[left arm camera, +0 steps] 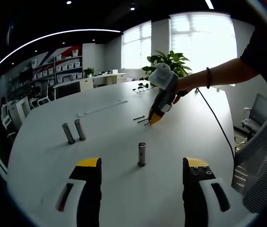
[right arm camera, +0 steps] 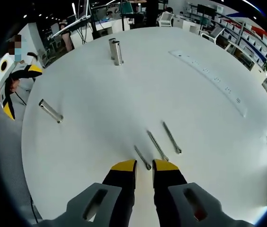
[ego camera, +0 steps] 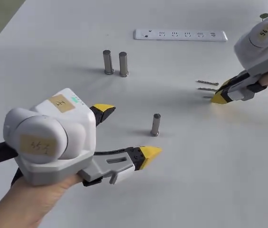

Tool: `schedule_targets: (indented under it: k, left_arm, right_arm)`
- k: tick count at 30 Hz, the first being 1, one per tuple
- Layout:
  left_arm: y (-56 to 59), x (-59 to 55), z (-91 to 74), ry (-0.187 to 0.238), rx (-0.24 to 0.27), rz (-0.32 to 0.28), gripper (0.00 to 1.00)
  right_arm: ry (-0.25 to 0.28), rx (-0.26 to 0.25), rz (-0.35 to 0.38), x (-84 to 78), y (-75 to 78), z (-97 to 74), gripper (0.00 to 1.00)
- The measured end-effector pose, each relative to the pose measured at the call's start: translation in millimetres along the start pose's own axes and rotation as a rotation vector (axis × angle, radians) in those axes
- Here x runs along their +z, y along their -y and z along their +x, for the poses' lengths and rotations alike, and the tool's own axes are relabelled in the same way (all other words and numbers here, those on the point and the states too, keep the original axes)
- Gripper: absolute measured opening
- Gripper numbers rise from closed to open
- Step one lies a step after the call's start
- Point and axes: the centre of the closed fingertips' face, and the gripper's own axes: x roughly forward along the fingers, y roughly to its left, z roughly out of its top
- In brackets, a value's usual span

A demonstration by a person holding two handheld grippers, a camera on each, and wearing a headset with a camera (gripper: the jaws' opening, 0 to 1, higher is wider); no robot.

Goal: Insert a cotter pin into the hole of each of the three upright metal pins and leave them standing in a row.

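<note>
Right tool point(right arm camera: 144, 166), narrow gap, tips beside nearest cotter pin point(right arm camera: 142, 157) on wide table point(right arm camera: 100, 109).

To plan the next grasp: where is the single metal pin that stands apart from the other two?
In the head view the lone metal pin stands upright mid-table, nearer than the pair of pins, just ahead of the left claw.

white-shelled left gripper point(ego camera: 130, 130) with tan paper labels, grey jaws, black ends capped in yellow; right gripper point(ego camera: 218, 99) in the same white, grey, black and yellow; plain matte white tabletop point(ego camera: 195, 180); straight ahead of the left jaws a dull silver-grey steel pin point(ego camera: 156, 124), two matching steel pins point(ego camera: 115, 63) further out; just beyond the right jaws three thin silvery cotter pins point(right arm camera: 158, 145); far ahead a long white power strip point(ego camera: 180, 34) with dark sockets
</note>
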Motion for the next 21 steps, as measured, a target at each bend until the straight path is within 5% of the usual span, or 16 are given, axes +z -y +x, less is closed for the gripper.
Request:
schedule_targets:
  k: [6,9,21]
  left_arm:
    - [-8.7,4.3,-4.5,0.003,0.009,0.007,0.69]
    - [-12.2,4.1,-5.9,0.002,0.021,0.015,0.70]
    - [-9.8,0.3,-5.9,-0.016,0.006,0.027,0.70]
  right_arm:
    - [-0.022,0.001,-0.035,-1.3,4.2,1.4,0.07]
    - [-0.048,0.022,-0.119,-2.8,4.0,2.0,0.05]
    - [-0.139,0.045,-0.198,-3.5,10.0,6.7,0.00]
